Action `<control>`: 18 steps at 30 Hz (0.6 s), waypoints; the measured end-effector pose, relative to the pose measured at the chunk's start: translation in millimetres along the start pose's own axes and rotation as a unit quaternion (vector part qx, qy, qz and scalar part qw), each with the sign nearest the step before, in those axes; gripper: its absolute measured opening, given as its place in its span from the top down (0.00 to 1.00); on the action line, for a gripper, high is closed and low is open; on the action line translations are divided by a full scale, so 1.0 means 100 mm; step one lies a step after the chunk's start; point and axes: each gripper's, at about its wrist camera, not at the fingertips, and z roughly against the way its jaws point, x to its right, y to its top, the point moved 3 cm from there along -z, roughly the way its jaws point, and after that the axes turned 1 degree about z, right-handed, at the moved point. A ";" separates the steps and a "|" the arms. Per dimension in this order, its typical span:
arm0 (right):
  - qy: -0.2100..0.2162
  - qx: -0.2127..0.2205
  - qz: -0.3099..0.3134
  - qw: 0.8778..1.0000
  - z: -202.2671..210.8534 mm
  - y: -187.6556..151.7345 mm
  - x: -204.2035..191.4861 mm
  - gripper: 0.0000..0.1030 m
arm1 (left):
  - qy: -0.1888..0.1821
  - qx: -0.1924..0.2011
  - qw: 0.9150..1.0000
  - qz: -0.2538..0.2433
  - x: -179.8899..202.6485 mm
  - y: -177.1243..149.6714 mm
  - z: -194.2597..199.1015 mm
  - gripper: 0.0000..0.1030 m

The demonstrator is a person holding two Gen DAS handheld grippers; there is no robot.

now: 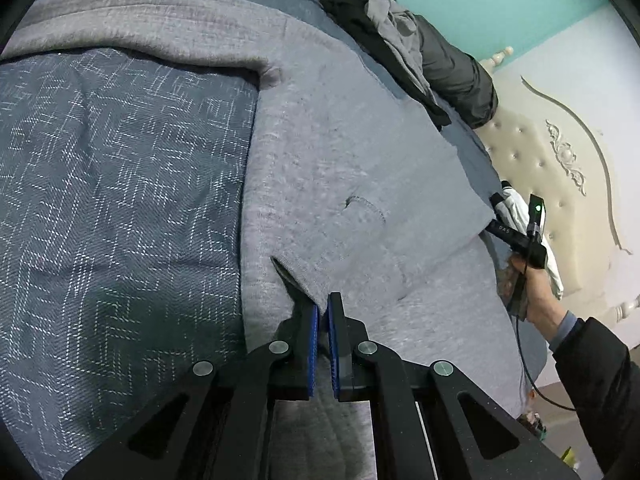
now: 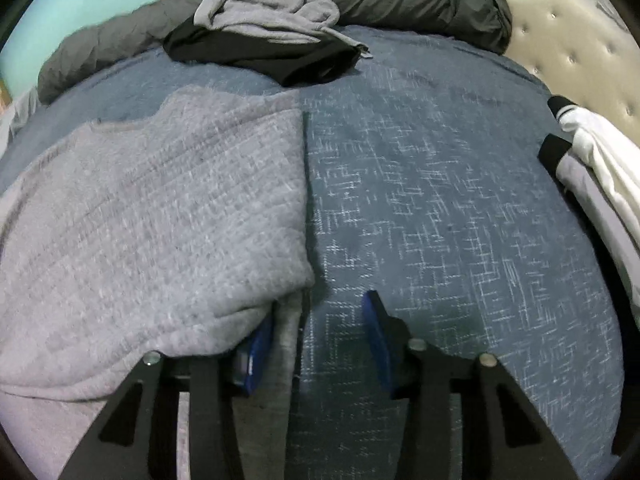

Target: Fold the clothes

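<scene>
Starting at the left of the left wrist view, the dark blue bedspread with the white crosshatch weave [image 1: 116,208] is filling that side, and the pale grey knitted sweater [image 1: 340,168] is lying flat across the middle, one sleeve running along the upper left. At bottom centre the left gripper [image 1: 323,320] is sitting with its blue pads almost together, a raised lip of the sweater's edge pinched between them. Over on the right edge, the person's right hand [image 1: 538,292] is carrying the other tool beside the cream tufted headboard [image 1: 560,152].

Switching to the right wrist view: the sweater is covering the left half of the frame, its straight edge running down the middle. At the bottom the right gripper [image 2: 318,324] is standing wide open; its left finger is tucked under the sweater's bottom corner, its right finger is resting over bare bedspread, and nothing is clamped. At the top, a crumpled grey and black pile of clothes [image 2: 268,36] is waiting, and a white garment with black cuffs [image 2: 592,148] is lying at the right edge.

The risk here, I'd judge: if those open jaws close too shallow, they could be catching only one layer, or bedspread too, and the fold would be skewing while the left side lifts.
</scene>
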 end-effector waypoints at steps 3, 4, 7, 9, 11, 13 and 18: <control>0.001 0.002 0.002 1.000 0.02 -0.02 0.04 0.57 | 0.000 0.000 1.000 0.003 -0.02 -0.01 0.00 0.95; 0.002 0.000 0.005 1.000 0.04 -0.06 0.05 0.57 | 0.000 0.000 1.000 0.004 -0.03 -0.01 0.01 0.95; 0.005 -0.002 0.005 1.000 0.06 -0.10 0.10 0.57 | 0.003 -0.001 1.000 0.006 -0.05 -0.01 0.02 0.95; 0.004 -0.008 0.009 1.000 0.08 -0.14 0.13 0.57 | 0.005 -0.002 1.000 0.008 -0.06 -0.01 0.03 0.95; -0.013 -0.010 0.011 1.000 0.12 -0.14 0.17 0.58 | 0.007 -0.002 1.000 0.010 -0.08 -0.02 0.03 0.95; -0.027 -0.010 0.004 1.000 0.16 -0.13 0.23 0.58 | 0.007 -0.002 1.000 0.008 -0.07 -0.02 0.04 0.95; 0.023 0.032 -0.011 0.999 0.40 -0.06 0.20 0.58 | 0.005 0.022 1.000 0.012 -0.05 0.03 0.18 0.95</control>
